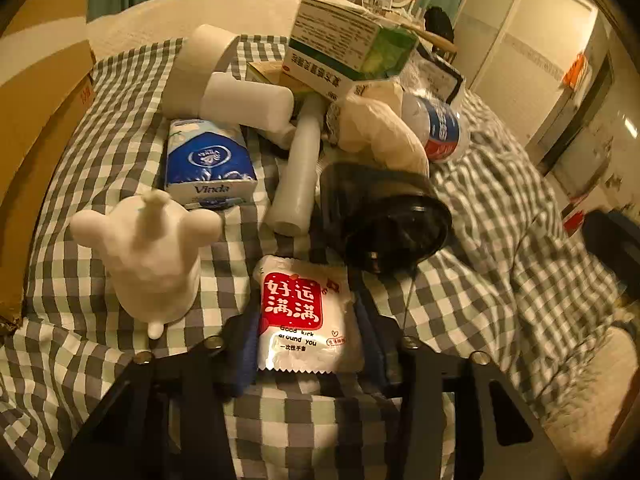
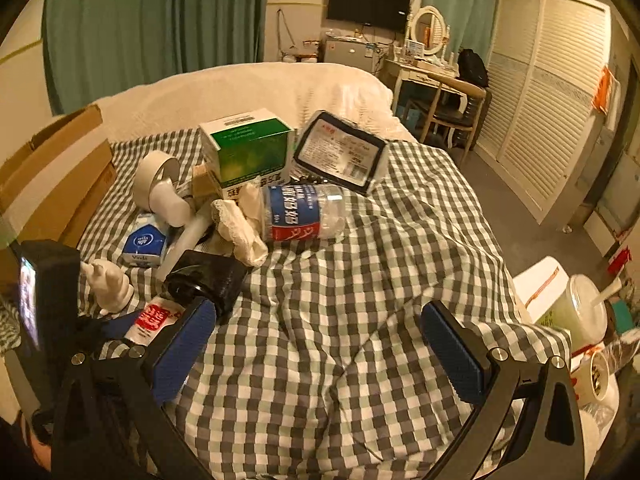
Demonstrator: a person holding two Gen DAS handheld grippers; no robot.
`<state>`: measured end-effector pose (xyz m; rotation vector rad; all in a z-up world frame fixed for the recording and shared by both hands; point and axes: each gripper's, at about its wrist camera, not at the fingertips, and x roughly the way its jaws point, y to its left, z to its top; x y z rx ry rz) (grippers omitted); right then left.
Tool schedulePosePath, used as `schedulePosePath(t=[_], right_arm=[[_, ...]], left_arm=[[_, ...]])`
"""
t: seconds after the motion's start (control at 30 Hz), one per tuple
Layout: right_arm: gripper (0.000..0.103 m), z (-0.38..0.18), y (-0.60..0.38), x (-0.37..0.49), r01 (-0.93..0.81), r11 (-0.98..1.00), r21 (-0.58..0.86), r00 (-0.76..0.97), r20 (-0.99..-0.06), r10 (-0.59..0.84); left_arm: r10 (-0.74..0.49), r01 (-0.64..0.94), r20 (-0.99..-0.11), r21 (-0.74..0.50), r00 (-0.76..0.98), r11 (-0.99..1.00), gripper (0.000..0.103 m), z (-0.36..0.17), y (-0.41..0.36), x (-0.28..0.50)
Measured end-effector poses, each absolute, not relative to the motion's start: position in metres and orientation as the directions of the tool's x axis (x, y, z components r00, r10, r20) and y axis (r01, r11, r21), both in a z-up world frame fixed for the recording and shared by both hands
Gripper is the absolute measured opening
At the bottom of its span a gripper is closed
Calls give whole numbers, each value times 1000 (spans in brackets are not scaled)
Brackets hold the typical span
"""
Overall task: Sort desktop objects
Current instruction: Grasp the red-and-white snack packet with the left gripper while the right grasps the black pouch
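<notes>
A white sachet with a red label (image 1: 304,316) lies on the checked cloth (image 1: 500,280) between the blue pads of my left gripper (image 1: 306,344); the jaws stand close on both its sides. The same sachet shows in the right wrist view (image 2: 154,318) with the left gripper (image 2: 132,328) around it. My right gripper (image 2: 320,344) is open and empty above bare cloth (image 2: 340,280). A pile lies beyond: a white bear figure (image 1: 152,252), a Vinda tissue pack (image 1: 210,162), a black roll (image 1: 384,216), a white tube (image 1: 298,172), a green box (image 1: 352,46), a blue-label bottle (image 2: 304,212).
A cardboard box (image 1: 44,120) stands at the left edge of the bed. A tape roll (image 2: 154,178) and a black-framed packet (image 2: 340,156) lie in the pile. A bin and cups (image 2: 576,312) stand at the right. A desk and chair (image 2: 440,96) stand behind.
</notes>
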<state>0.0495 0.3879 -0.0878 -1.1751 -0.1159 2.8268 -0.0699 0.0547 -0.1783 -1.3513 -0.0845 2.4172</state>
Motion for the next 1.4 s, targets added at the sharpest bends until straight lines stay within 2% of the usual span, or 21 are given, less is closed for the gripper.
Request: schedulePosePath(t=[0.07,0.17,0.3,0.47,0.53,0.57,0.6,0.7,0.83,0.97,1.07,1.4], right_arm=[[102,-90,384,47,-34,-994,-103,-700,-707,97],[102,-93,381,45,-27,-996,-90,-694,-715,83],[102,-96,379,41,-19,-997,-71,-692,-719,64],[102,-105,375,30,-2,-1000,0,-673,-740,1],[103,-107,373,28,3,-1000,11,-668,-744,-10],[102,-111,368,20,18,-998,55,-657,-752,-53],[102,-111,368,20,18,-998,55,-657,-752,-53],[102,-115,359,9,33,-994,99,-650,-754,-97],[102,-127,342,-8,51,-990,129,-625,-770,-133],[97,-145,329,-26,50,-992,115,-580,-805,-123],[75,-156,327,-33,39,-992,124,-546,-829,-125],[72,-141,339,-4,28,-989,146,-552,-823,-137]], left_arm=[[363,-282,-803,-252,-473,-926,37,-177,48,-70],[338,-243,-798,-246,-498,-938,37,-170,38,-68],[364,-220,-801,-293,-474,-930,37,-173,31,-72],[374,-209,-805,-312,-460,-927,36,-174,29,-73],[334,-174,-824,-285,-458,-943,30,-171,23,-76],[313,-158,-832,-270,-458,-950,17,-172,20,-77],[309,-146,-834,-273,-457,-951,14,-173,16,-78],[347,-109,-827,-334,-443,-936,14,-178,8,-80],[358,-115,-821,-344,-446,-932,12,-179,6,-81],[380,-121,-812,-365,-443,-923,8,-181,5,-83],[386,-117,-810,-375,-442,-920,7,-177,1,-79],[375,-160,-793,-341,-480,-926,6,-154,-1,-56]])
